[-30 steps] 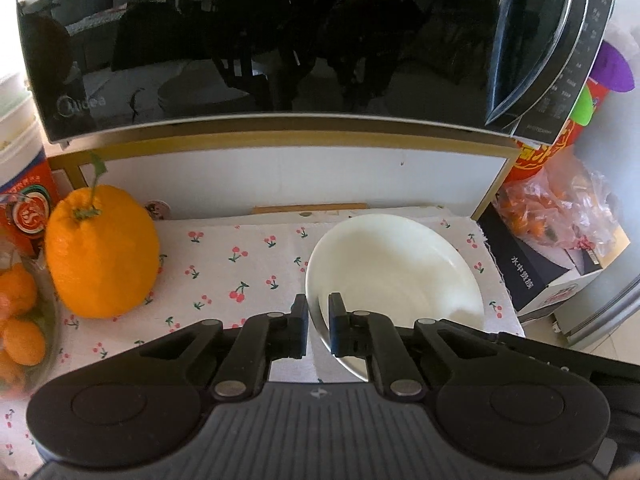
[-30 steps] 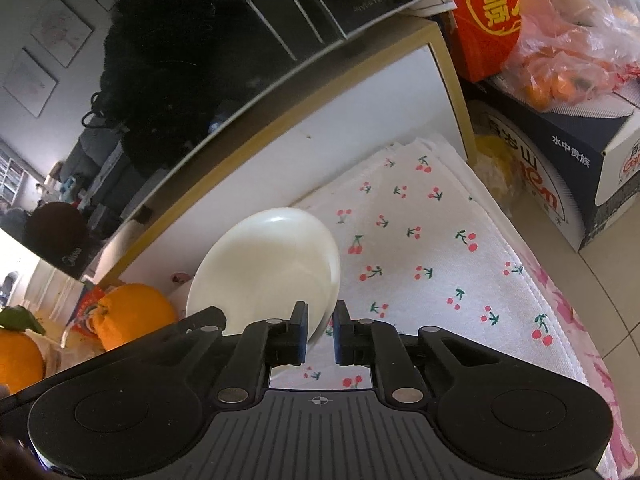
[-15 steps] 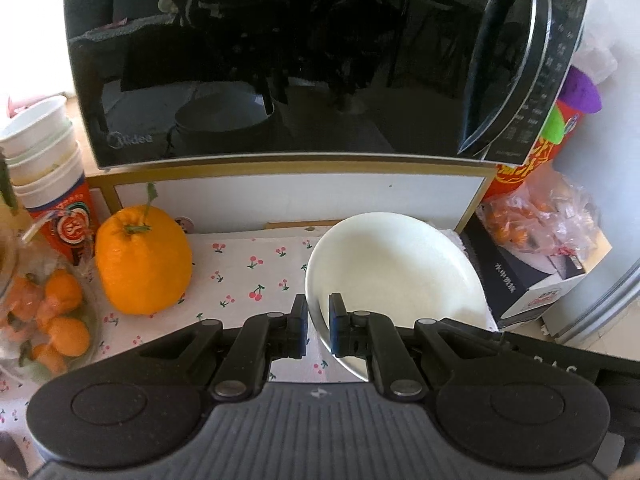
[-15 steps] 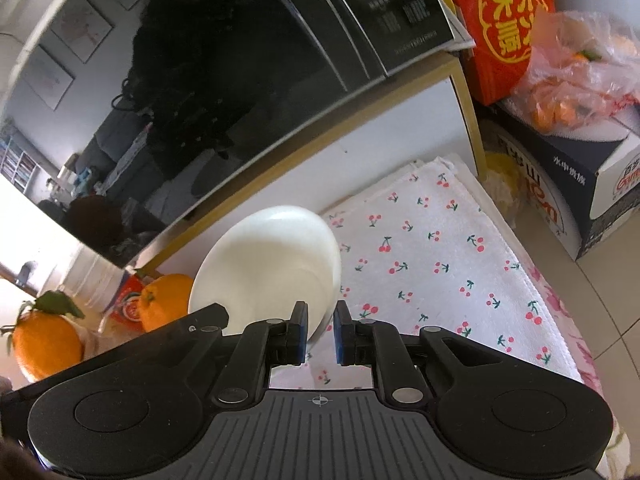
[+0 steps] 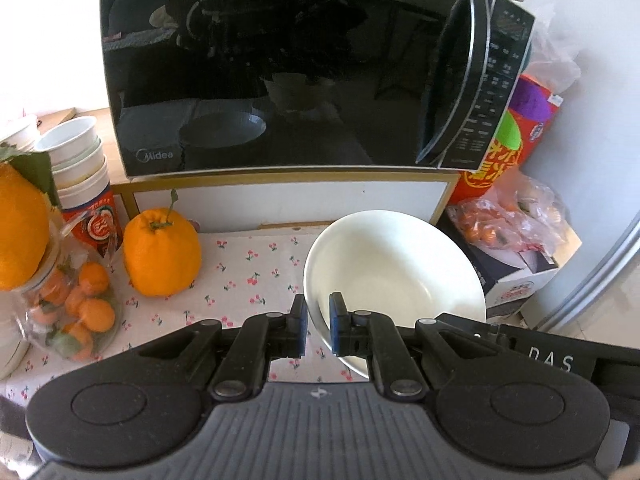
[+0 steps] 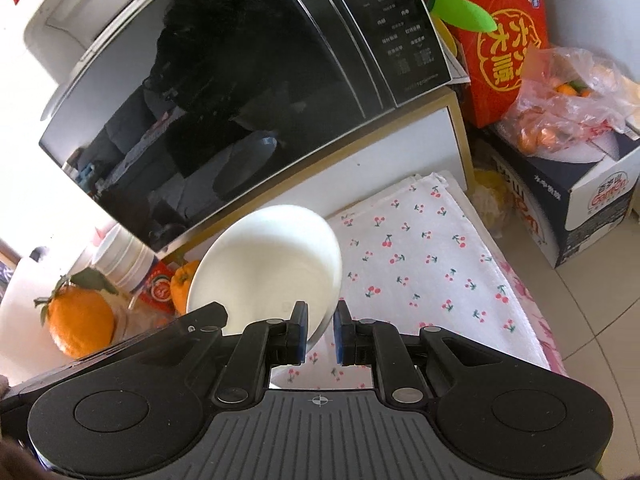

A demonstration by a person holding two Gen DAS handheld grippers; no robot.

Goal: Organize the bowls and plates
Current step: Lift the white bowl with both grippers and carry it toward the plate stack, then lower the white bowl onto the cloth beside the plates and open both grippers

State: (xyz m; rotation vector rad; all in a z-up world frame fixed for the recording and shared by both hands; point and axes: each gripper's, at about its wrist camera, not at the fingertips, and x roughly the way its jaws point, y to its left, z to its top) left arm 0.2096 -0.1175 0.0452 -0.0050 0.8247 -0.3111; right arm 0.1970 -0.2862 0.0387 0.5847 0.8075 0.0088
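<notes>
Left wrist view: the left gripper point(image 5: 318, 328) is clamped on the near-left rim of a white bowl point(image 5: 394, 276), the rim pinched between its two blue pads. From the gripper the bowl spreads toward 1 o'clock, its hollow facing the camera, and it appears lifted clear of the cherry-print cloth point(image 5: 248, 268) that covers the surface. Part of the right gripper point(image 5: 520, 344) shows as a black arm at the bowl's rim at 4 o'clock from the bowl's middle. A big orange point(image 5: 162, 252) stands on the cloth at 10 o'clock from the left gripper, well apart from the bowl. A bag of small oranges point(image 5: 76, 312) lies at 9 o'clock, and stacked cups point(image 5: 78, 164) stand behind it. A black microwave point(image 5: 280, 68) sits on a shelf at 12 o'clock, above the bowl.

Right wrist view: the right gripper point(image 6: 320, 334) is closed on the bowl's point(image 6: 268, 264) near-right rim, with the rim between its pads. The bowl extends toward 11 o'clock from the gripper. The left gripper's arm point(image 6: 168, 328) meets the bowl's rim at 9 o'clock. The cloth point(image 6: 420, 256) spreads at 1 o'clock, the microwave point(image 6: 248, 92) fills the view at 11 to 12 o'clock, and a red box point(image 6: 504, 44) stands at 1 o'clock, far back.
</notes>
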